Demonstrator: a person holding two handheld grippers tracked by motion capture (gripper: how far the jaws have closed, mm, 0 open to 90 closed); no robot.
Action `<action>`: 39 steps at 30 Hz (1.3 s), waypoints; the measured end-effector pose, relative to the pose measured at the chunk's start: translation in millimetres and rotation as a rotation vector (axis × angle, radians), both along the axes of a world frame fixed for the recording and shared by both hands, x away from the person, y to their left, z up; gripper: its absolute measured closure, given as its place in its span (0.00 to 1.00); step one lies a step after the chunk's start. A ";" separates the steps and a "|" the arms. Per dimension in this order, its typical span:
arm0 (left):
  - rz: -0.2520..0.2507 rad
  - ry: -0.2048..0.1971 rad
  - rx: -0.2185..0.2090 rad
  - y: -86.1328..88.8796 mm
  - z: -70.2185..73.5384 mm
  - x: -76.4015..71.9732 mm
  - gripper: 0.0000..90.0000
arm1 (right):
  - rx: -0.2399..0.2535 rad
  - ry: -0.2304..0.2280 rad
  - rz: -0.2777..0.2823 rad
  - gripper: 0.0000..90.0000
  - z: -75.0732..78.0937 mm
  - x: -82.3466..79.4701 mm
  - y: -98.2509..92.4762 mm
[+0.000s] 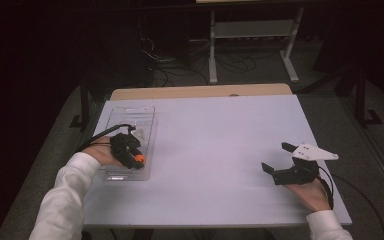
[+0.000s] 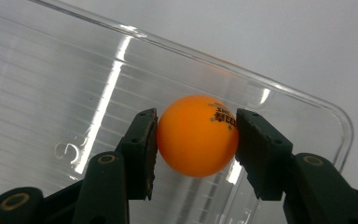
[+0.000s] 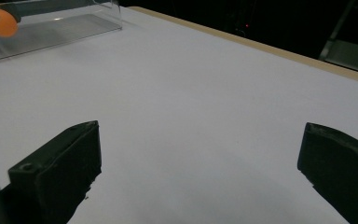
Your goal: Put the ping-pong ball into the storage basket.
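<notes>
Orange and small, the ball sits between the two black jaws of the left gripper, over the floor of the clear tray. In the left gripper view the left pad touches the ball's side and the right pad meets its other side, so the jaws are closed on it, narrow but held apart by the ball. Dark print shows on the ball's upper right. From the high view the left gripper lies over the near half of the tray, which stands at the left edge of the white table, with the ball at its tip.

Well apart, at the right near edge of the table, the right gripper rests low with its jaws spread wide and nothing between them; its own view shows bare table between the pads.
</notes>
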State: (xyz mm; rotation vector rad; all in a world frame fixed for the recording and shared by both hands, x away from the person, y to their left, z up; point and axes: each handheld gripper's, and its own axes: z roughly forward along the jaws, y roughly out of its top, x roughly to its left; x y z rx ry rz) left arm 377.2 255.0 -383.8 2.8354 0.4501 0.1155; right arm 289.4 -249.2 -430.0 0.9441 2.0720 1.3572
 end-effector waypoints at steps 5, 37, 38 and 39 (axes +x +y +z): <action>-0.001 -0.008 0.002 0.5 2.1 -1.6 0.48 | 0.000 0.001 0.001 0.00 -0.3 0.1 0.4; 0.105 -0.147 -0.146 20.9 41.0 -12.4 0.04 | 0.006 0.001 -0.007 0.00 0.0 -0.9 -1.2; 0.108 -0.153 -0.153 21.2 42.0 -13.0 0.03 | 0.007 0.000 -0.007 0.00 0.0 -1.0 -1.3; 0.113 -0.160 -0.160 21.4 42.9 -13.9 0.02 | 0.008 0.000 -0.008 0.00 0.1 -1.1 -1.3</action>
